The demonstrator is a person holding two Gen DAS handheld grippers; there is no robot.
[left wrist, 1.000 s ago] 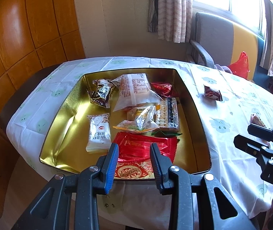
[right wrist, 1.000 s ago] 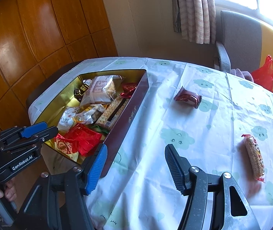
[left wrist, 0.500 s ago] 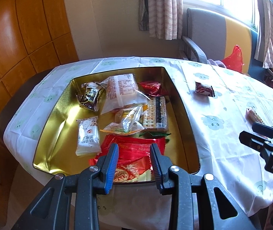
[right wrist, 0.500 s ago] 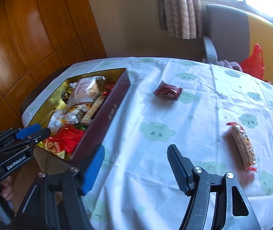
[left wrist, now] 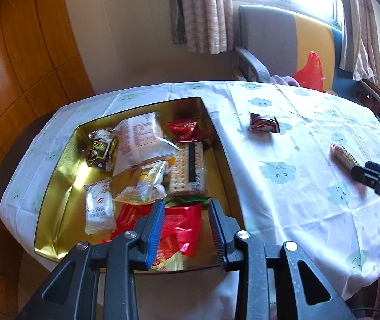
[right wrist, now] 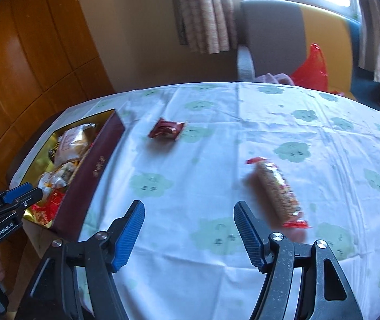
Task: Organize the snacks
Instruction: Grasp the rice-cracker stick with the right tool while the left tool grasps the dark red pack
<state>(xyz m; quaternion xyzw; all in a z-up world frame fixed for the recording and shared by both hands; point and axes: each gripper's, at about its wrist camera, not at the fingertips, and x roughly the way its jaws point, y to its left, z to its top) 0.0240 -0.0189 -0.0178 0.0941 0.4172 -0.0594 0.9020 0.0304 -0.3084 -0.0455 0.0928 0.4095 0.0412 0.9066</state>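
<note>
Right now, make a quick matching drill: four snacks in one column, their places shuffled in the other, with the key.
Things:
1. long cereal bar
2. dark red packet
3. cracker pack
4. white packet

Places:
A. in the gold tin, by its left wall
B. on the tablecloth, just ahead of the right gripper
C. in the tin, by its right wall
D. on the tablecloth, further back, nearer the tin

Pairs: 1-B, 2-D, 3-C, 4-A
</note>
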